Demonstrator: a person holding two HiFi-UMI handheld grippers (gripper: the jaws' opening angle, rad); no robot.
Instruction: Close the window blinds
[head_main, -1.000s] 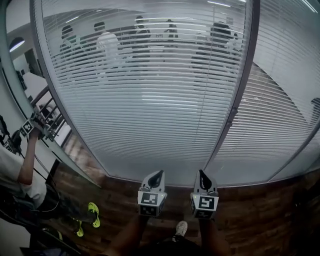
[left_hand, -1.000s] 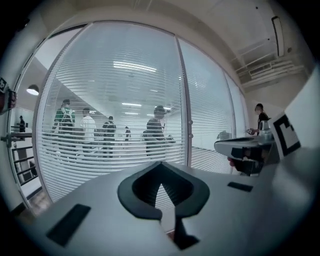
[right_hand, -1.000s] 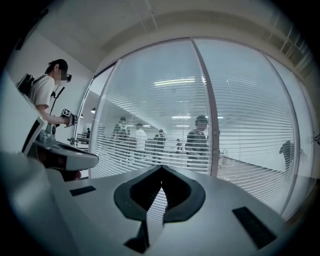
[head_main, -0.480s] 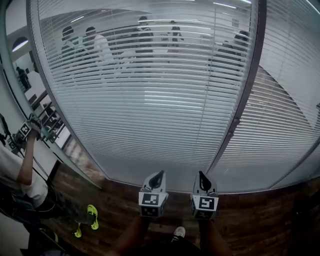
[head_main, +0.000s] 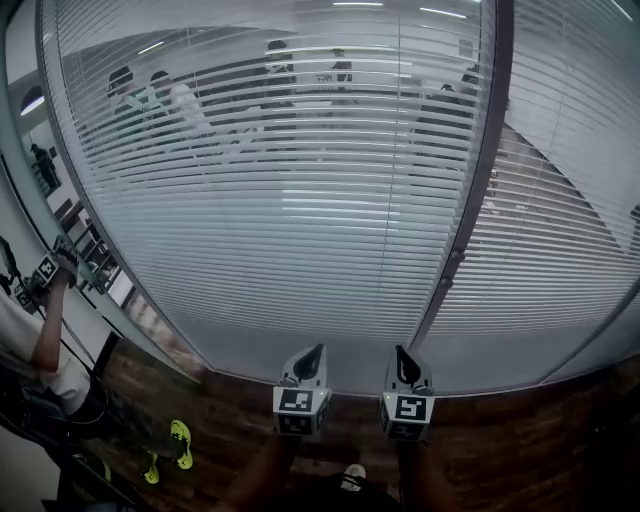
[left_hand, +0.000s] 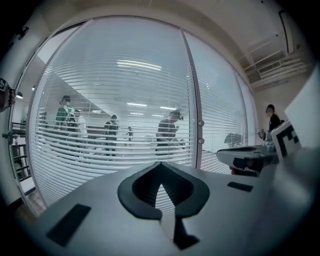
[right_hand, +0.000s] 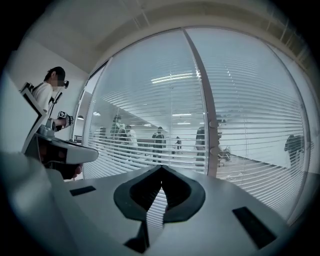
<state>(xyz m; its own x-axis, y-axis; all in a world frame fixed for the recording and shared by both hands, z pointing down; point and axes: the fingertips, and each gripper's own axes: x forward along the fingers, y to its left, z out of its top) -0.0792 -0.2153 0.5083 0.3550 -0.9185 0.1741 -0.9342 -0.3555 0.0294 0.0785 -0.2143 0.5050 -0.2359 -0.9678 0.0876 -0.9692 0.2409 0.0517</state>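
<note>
The task looks hardly begun. The white horizontal slat blinds (head_main: 300, 230) hang full length behind the glass wall, reaching down to the dark wooden floor (head_main: 520, 440). Their slats lie nearly level, so the room beyond and the figures in it show through the gaps. Closing them is all left to do, as far as I can judge.

Both tools hang low at the near edge of the floor, well apart from the glass. The left claw (head_main: 310, 357) is clenched with nothing in it, tips meeting in its own view (left_hand: 161, 166). The right claw (head_main: 405, 362) is likewise clenched and empty (right_hand: 161, 169).

Counted: two claws; two blind-covered panes, parted by one dark upright metal post (head_main: 470, 200). On that post sit two small round knobs (left_hand: 200, 123), which may be the tilt control, though I cannot tell. About five blurred figures stand behind the slats. One person in a white sleeve (head_main: 45, 350) stands at the left edge of the floor, wearing two yellow-green shoes (head_main: 180, 440).
</note>
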